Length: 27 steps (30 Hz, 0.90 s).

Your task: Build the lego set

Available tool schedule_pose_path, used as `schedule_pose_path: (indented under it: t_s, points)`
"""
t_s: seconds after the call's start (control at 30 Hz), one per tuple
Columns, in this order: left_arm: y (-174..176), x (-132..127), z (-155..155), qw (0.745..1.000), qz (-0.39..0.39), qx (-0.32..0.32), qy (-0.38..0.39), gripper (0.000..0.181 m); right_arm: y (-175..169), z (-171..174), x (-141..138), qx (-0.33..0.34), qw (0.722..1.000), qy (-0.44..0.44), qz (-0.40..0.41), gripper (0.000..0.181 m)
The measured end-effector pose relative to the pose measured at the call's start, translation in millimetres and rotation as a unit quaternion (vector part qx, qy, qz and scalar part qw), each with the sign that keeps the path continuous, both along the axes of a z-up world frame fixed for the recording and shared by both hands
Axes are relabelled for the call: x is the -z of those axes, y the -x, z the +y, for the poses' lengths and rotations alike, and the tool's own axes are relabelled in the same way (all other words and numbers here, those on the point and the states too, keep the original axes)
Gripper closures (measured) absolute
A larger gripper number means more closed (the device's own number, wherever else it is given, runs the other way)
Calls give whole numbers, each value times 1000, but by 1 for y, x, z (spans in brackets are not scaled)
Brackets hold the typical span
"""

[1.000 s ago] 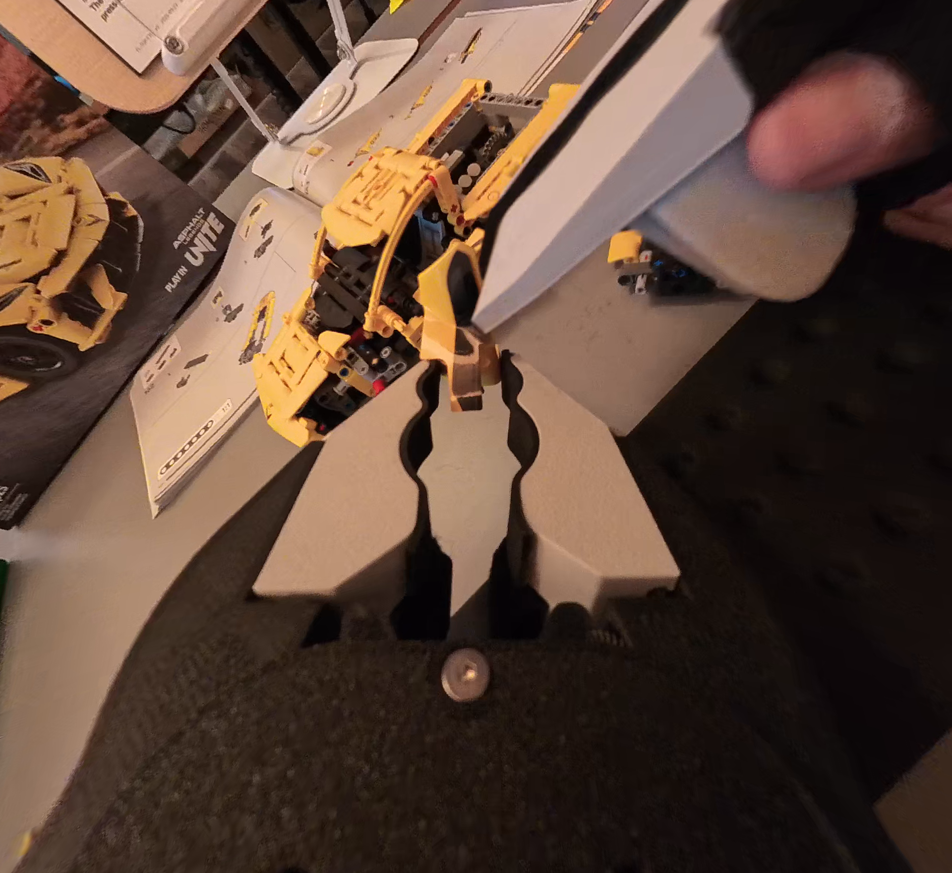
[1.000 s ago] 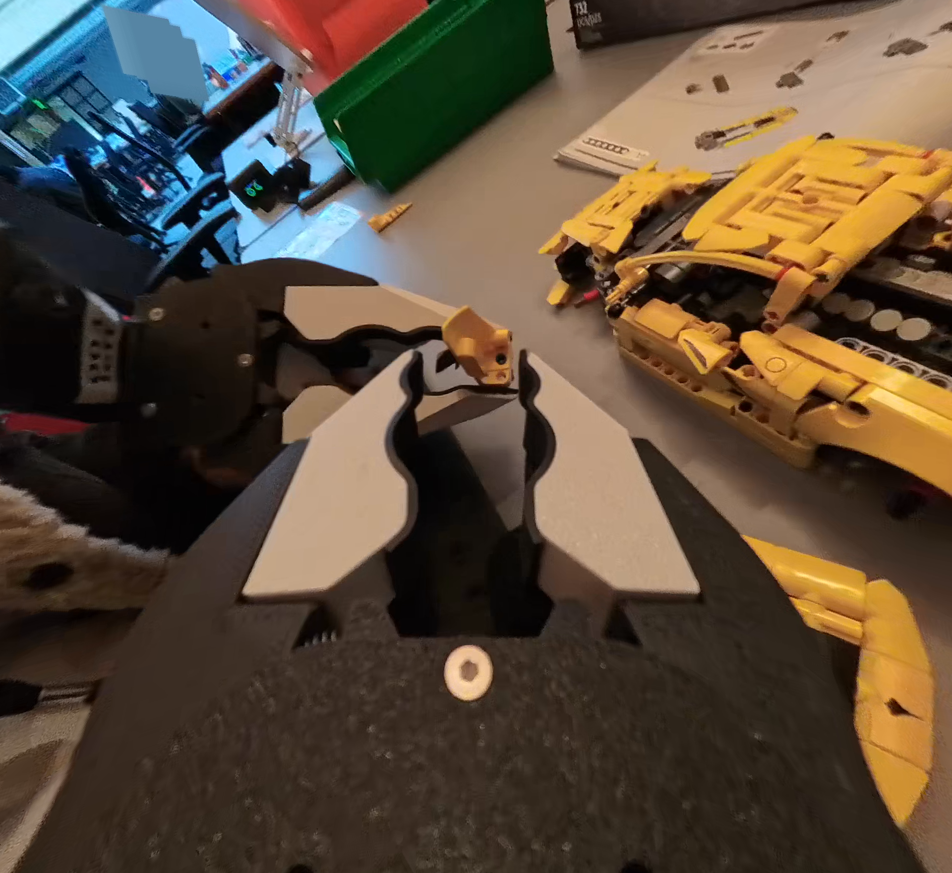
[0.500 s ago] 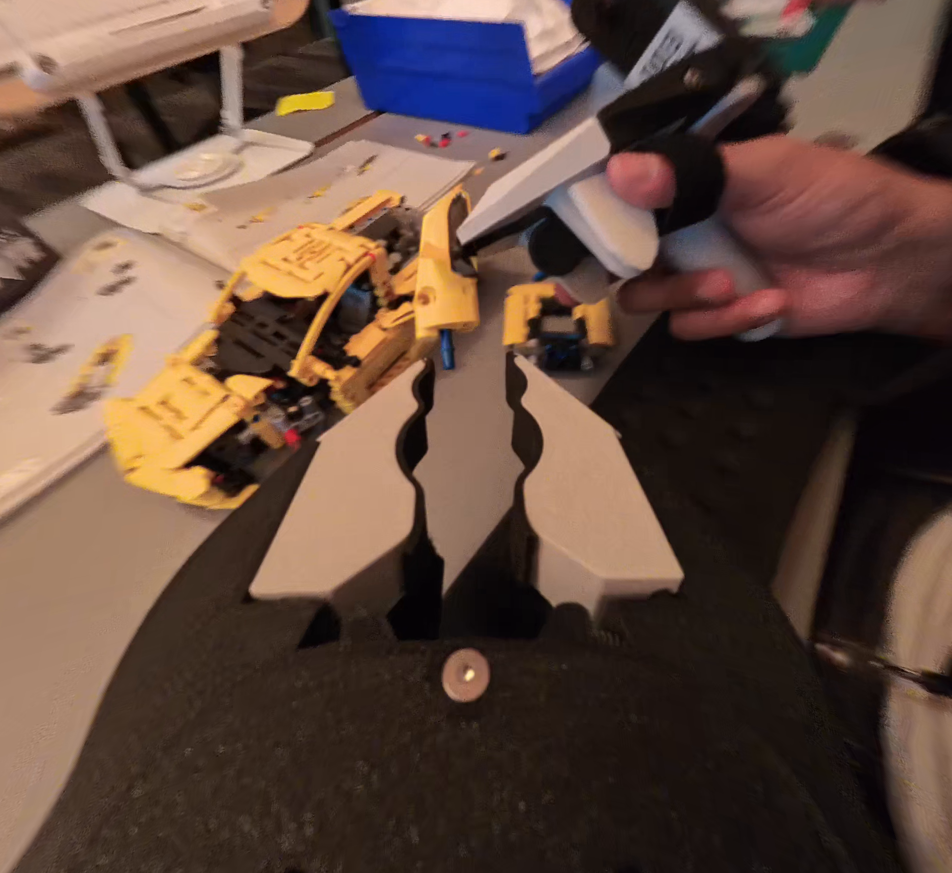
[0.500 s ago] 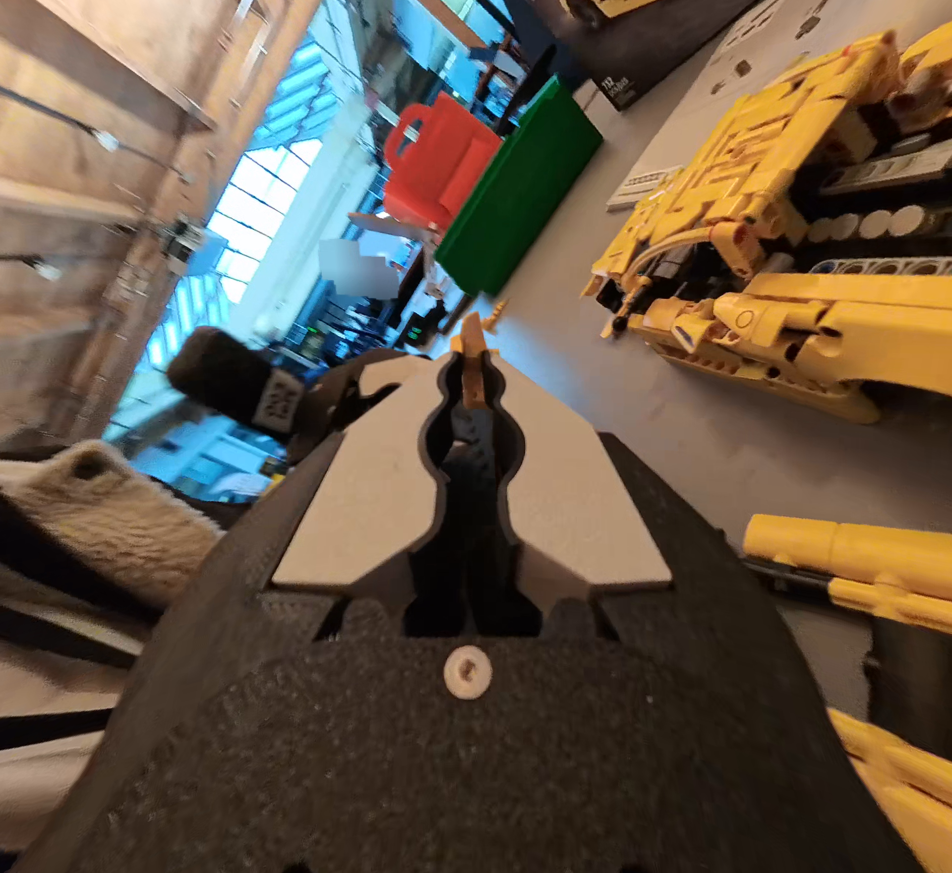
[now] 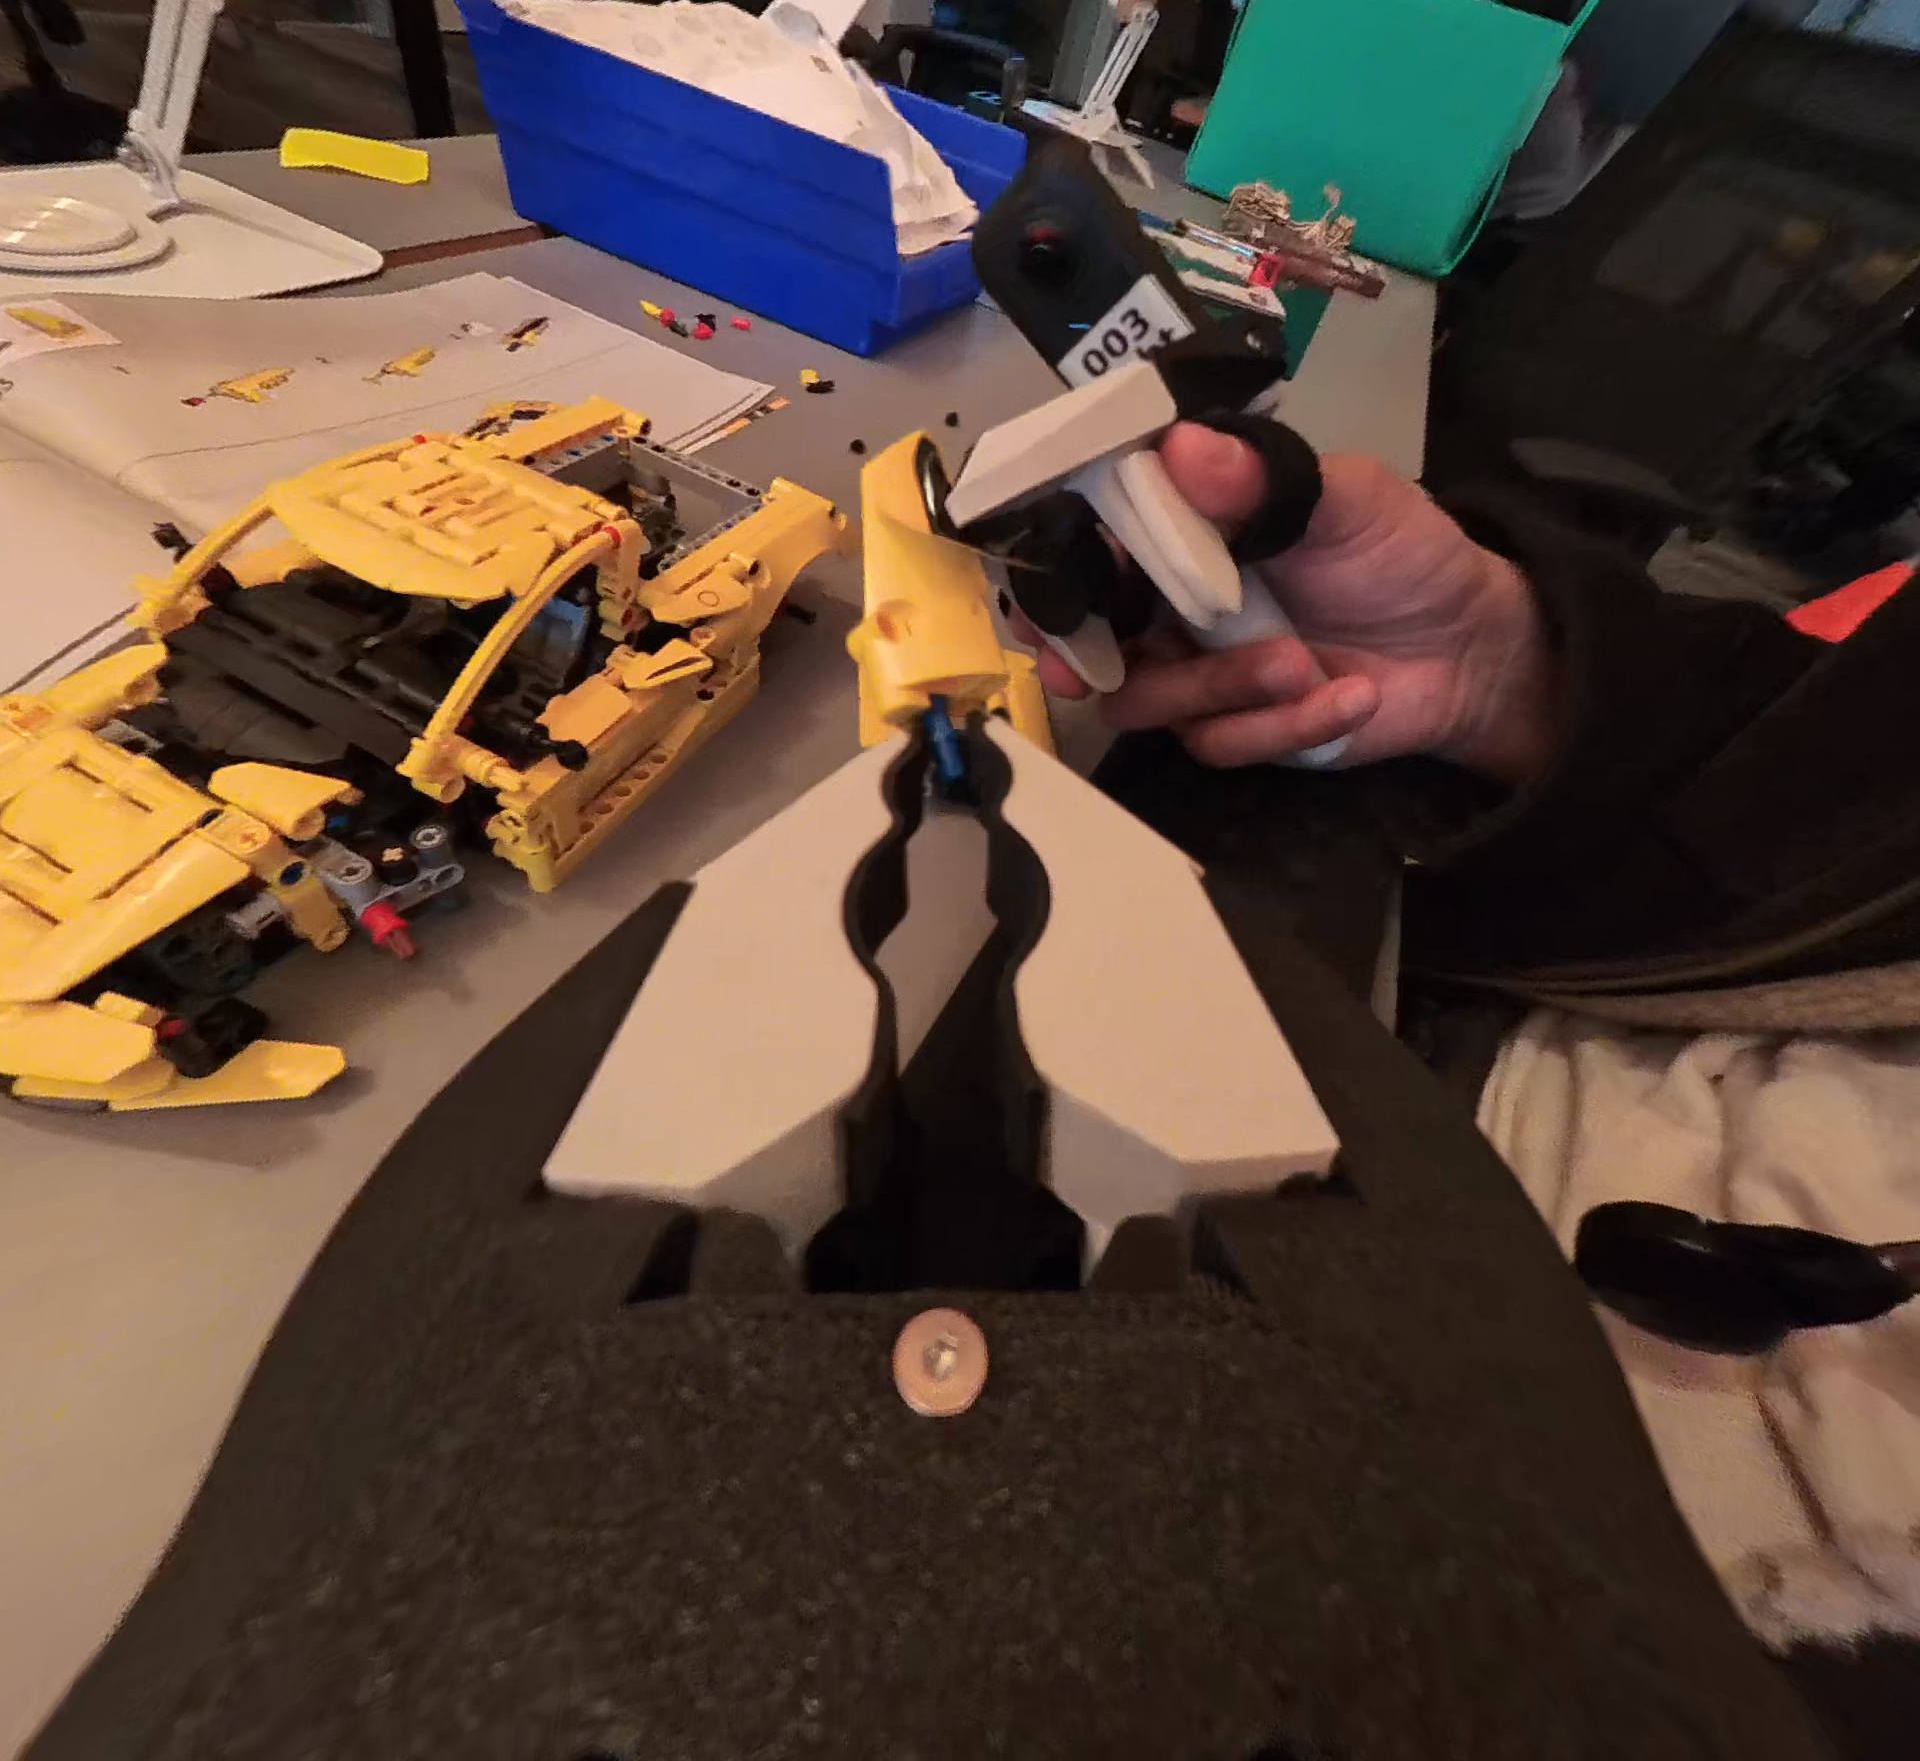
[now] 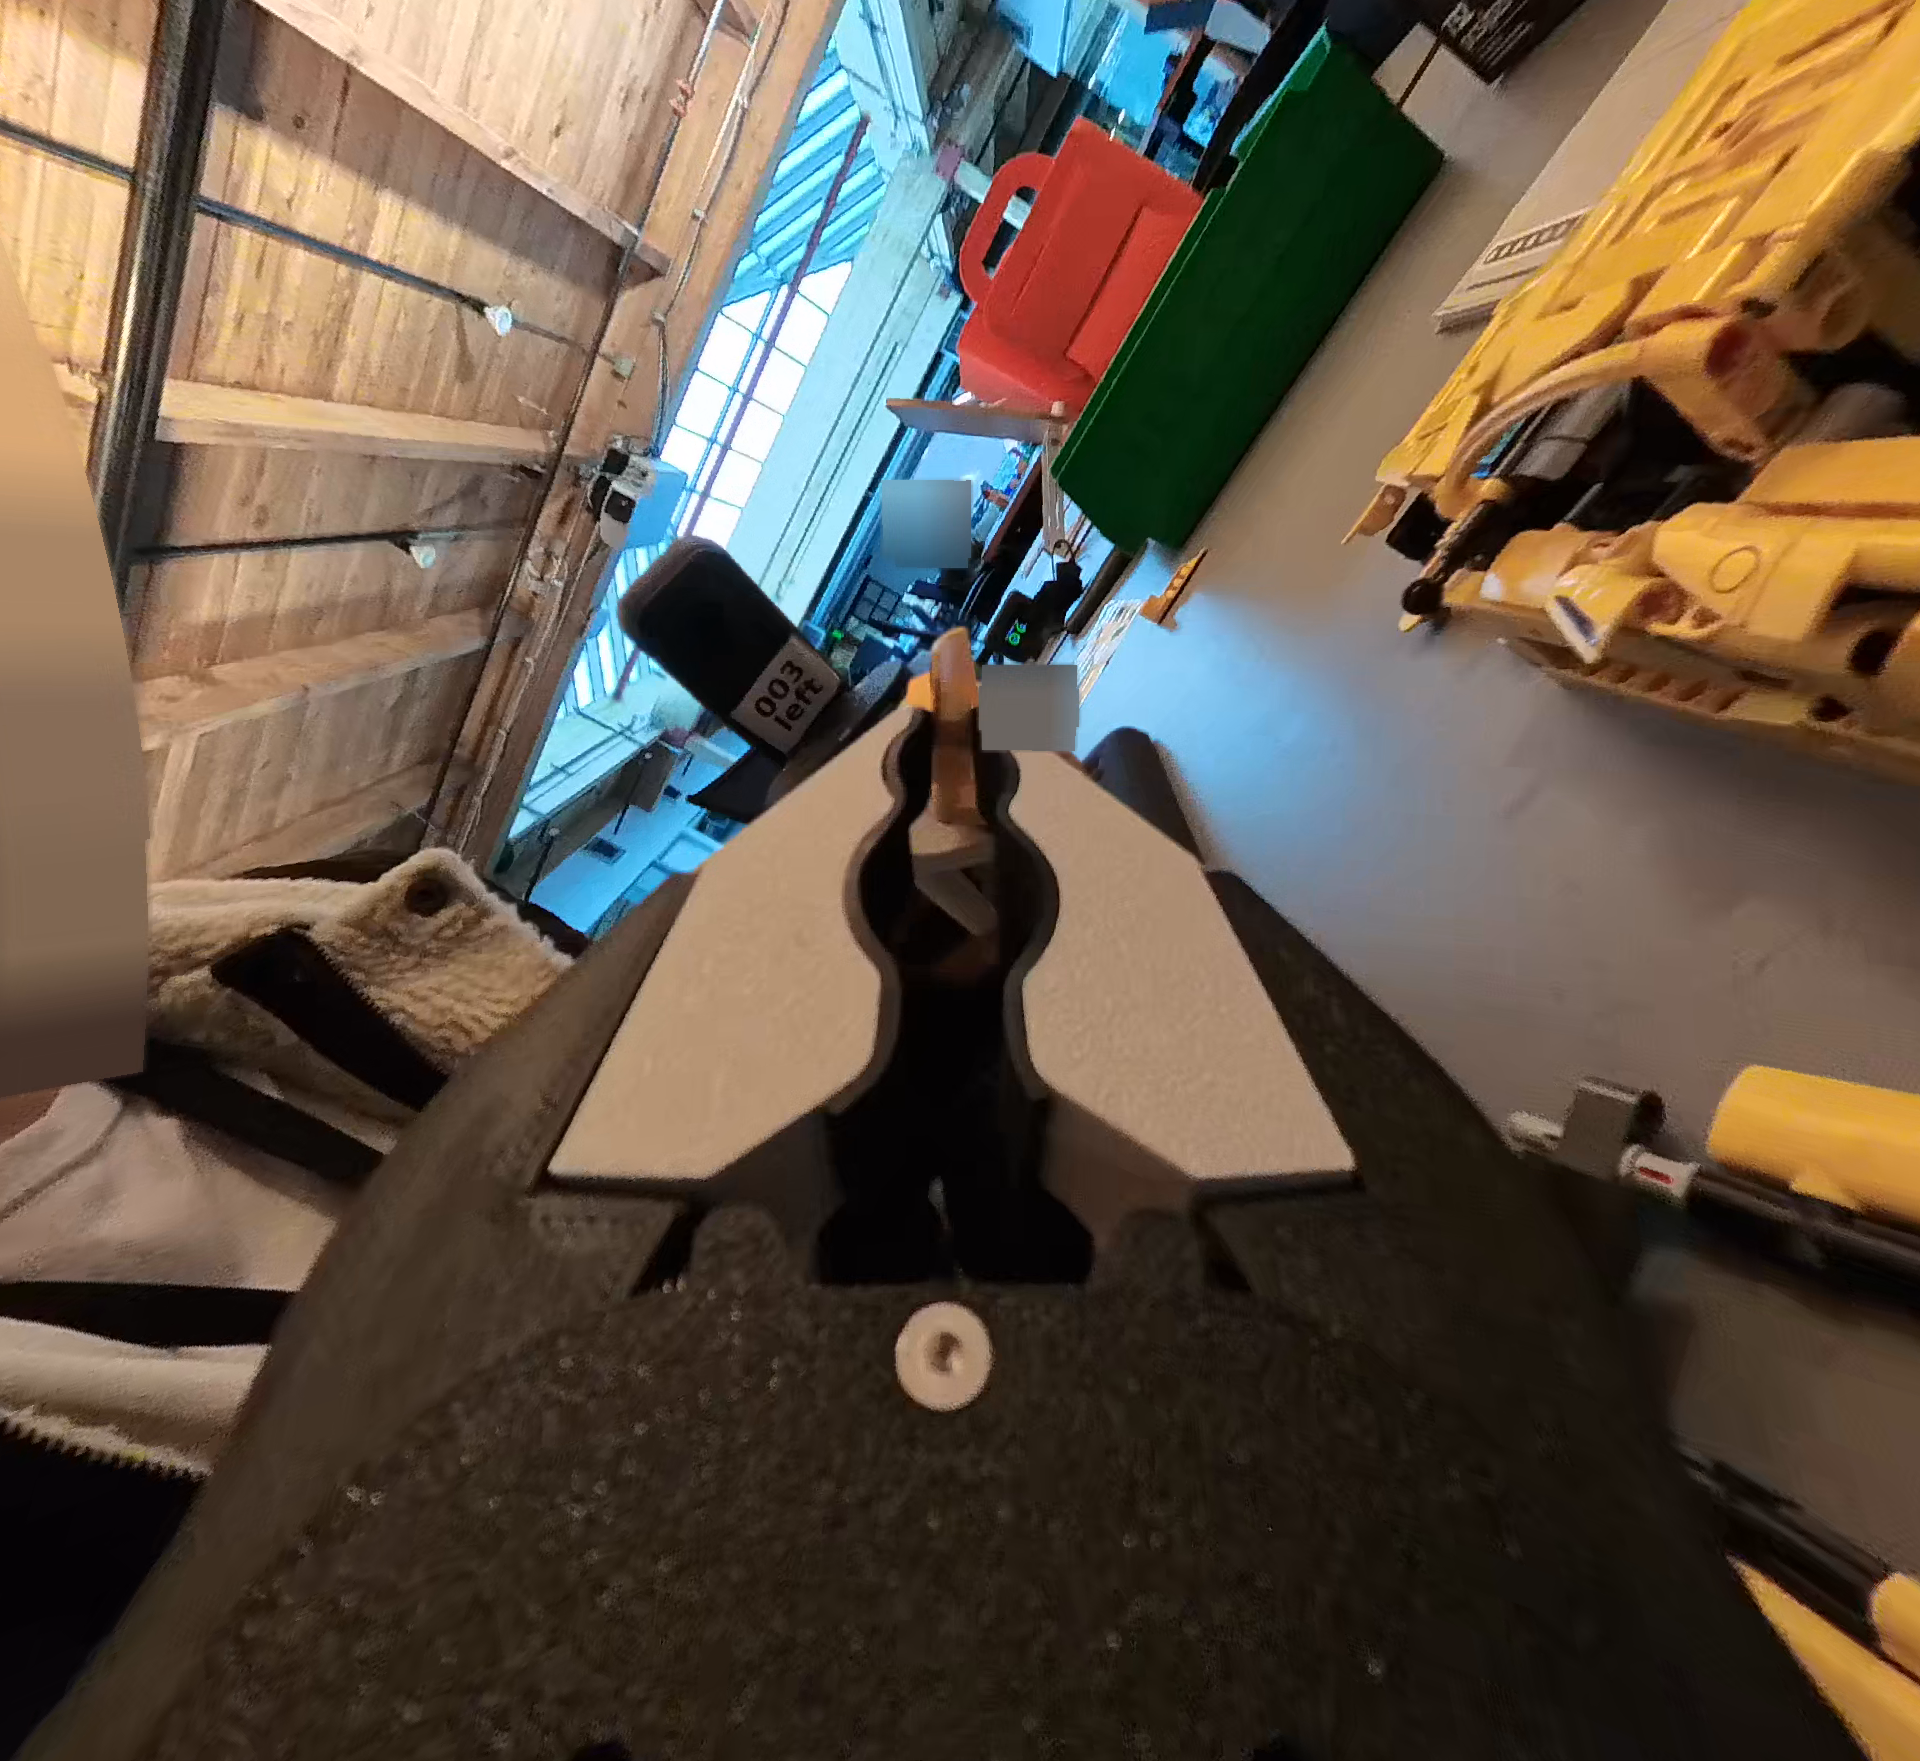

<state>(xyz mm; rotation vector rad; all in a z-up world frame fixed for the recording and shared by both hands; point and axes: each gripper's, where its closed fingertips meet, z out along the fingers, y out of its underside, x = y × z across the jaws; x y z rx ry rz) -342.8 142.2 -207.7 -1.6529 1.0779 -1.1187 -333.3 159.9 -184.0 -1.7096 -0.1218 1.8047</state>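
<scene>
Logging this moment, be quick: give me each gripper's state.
Left gripper: shut on the blue pin of the yellow lego panel assembly.
Right gripper: shut on a small yellow-orange lego piece.

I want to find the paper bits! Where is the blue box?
In the left wrist view, the blue box sits at the back of the grey table, behind the yellow lego car and left of the green bin, with crumpled white paper inside.
</scene>
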Motion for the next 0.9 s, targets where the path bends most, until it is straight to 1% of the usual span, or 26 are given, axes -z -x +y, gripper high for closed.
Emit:
schedule_pose_path:
  t_s: [0.23,0.33,0.43,0.5,0.53,0.67,0.9]
  points:
    - [2,3,7,998,22,-38,-40,177,2,0,-1,20,999,-30,-27,174]
    - [2,5,9,996,38,-53,-60,177,2,4,0,25,1000,-14,-12,160]
    - [1,9,11,994,53,-63,-64,177,3,7,-2,34,999,-1,11,159]
    - [1,9,13,994,56,-69,-63,177,5,9,1,45,999,0,-1,163]
    - [0,8,11,995,51,-66,-60,177,7,10,3,50,999,-4,-14,166]
    - [-6,5,10,996,30,-76,-22,177,9,13,5,78,996,-23,-42,166]
    - [-17,-4,7,994,-38,-74,72,177,16,7,5,74,994,-50,-69,158]
